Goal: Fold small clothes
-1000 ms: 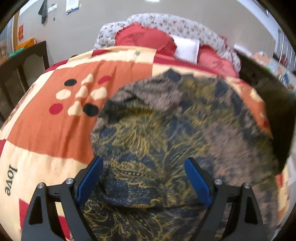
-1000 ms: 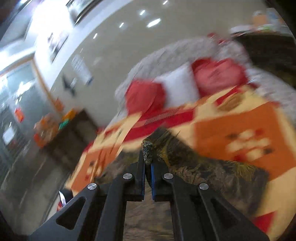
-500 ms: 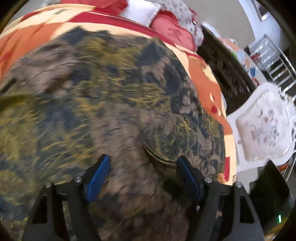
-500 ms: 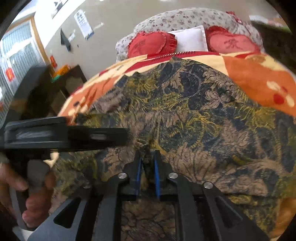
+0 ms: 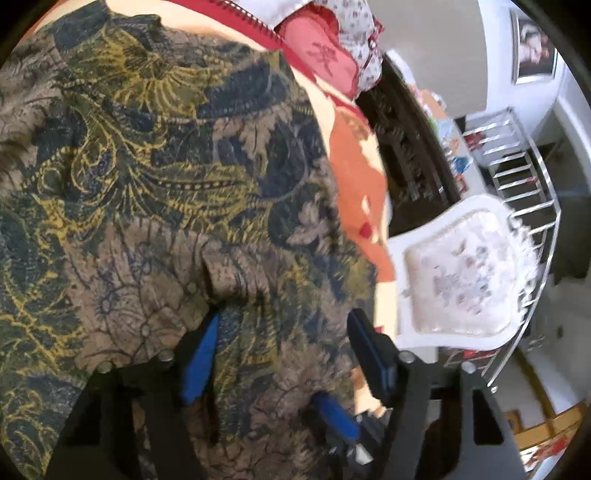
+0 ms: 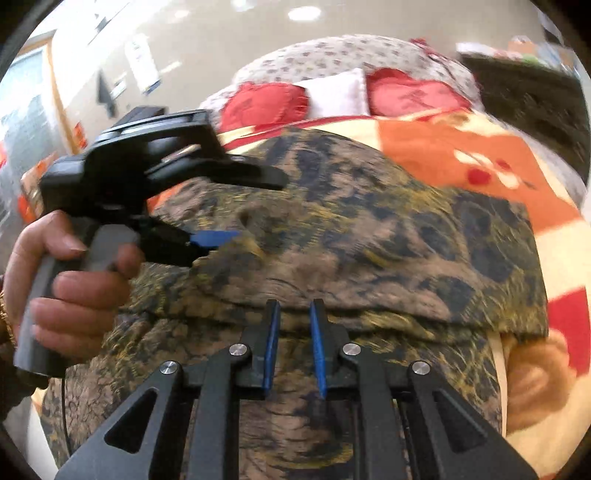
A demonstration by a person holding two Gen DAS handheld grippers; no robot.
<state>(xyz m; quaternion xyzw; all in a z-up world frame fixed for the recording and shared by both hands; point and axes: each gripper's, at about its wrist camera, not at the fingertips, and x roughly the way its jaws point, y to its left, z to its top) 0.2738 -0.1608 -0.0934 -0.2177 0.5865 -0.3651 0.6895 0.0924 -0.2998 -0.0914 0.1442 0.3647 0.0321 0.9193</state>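
white chair (image 5: 469, 280) beside bed (image 5: 354, 177)

Even indoor light fills both views, with ceiling lamps (image 6: 299, 14) glaring as soft white spots far above the right claw (image 6: 294, 349) and only faint shadow beneath its fingers. Motion blur smears the patterned garment (image 6: 369, 236) ahead of that claw and the white chair (image 5: 465, 273) right of the left claw (image 5: 284, 354). Fisheye bending curves everything toward dark, vignetted corners.

You are looking at one embroidered Chinese character on the red pillow (image 5: 325, 59), too blurred to read; nothing else is showing legible text.
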